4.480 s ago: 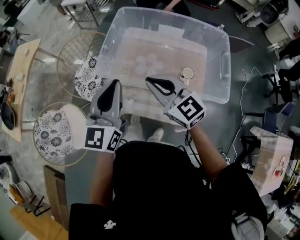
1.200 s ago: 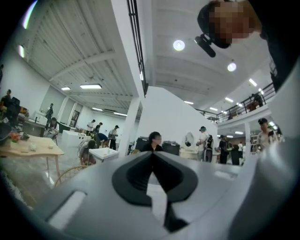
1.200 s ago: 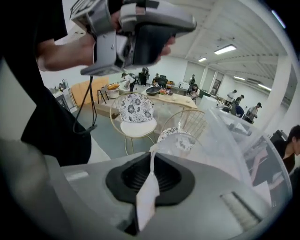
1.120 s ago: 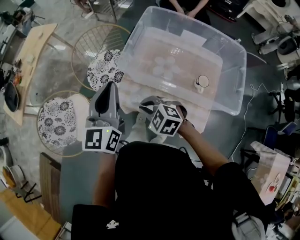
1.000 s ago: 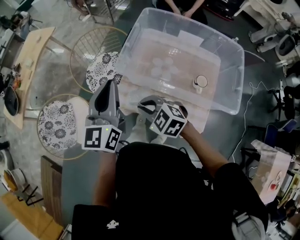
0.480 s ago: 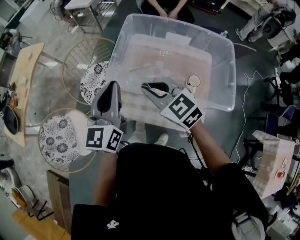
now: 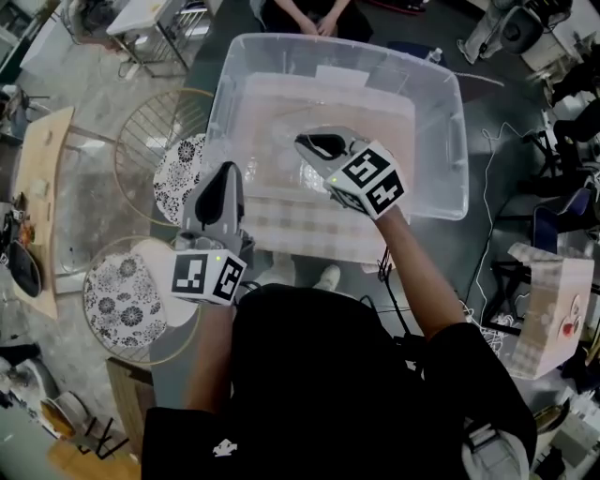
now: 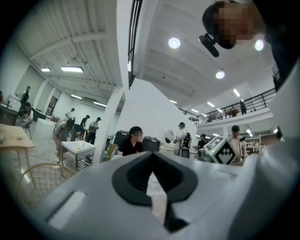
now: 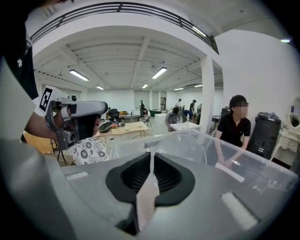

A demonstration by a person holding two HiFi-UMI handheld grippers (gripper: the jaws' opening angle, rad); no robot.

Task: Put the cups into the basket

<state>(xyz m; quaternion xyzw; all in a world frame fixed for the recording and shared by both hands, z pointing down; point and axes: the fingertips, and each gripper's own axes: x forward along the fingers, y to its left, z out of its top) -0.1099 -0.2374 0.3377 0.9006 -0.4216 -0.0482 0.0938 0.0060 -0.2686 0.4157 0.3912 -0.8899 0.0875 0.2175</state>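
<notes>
under both claws, a table spread with a pale checked cloth (image 7: 309, 234) stands on a grey concrete floor (image 7: 94, 84), in a big white hall with strip lights and people at desks far behind. on the outer side of the left claw (image 7: 228, 171) are two round wire-framed chairs with black-and-white flowered cushions (image 7: 178, 167), and further out a light wooden table (image 7: 39, 159). the air ahead of its tips is free. the left claw's jaws are closed on each other with nothing in them.

the right claw (image 7: 307, 142) hangs over the near half of the large clear plastic bin (image 7: 454, 131), tipped downward. its jaws also meet at the tips, empty. the bin's near rim lies behind those tips and its far wall is well ahead. a person in black (image 7: 300, 11) sits past that wall. the cloth shows through the bin's floor. the right claw's body covers part of it, and i cannot make out a cup in there.
</notes>
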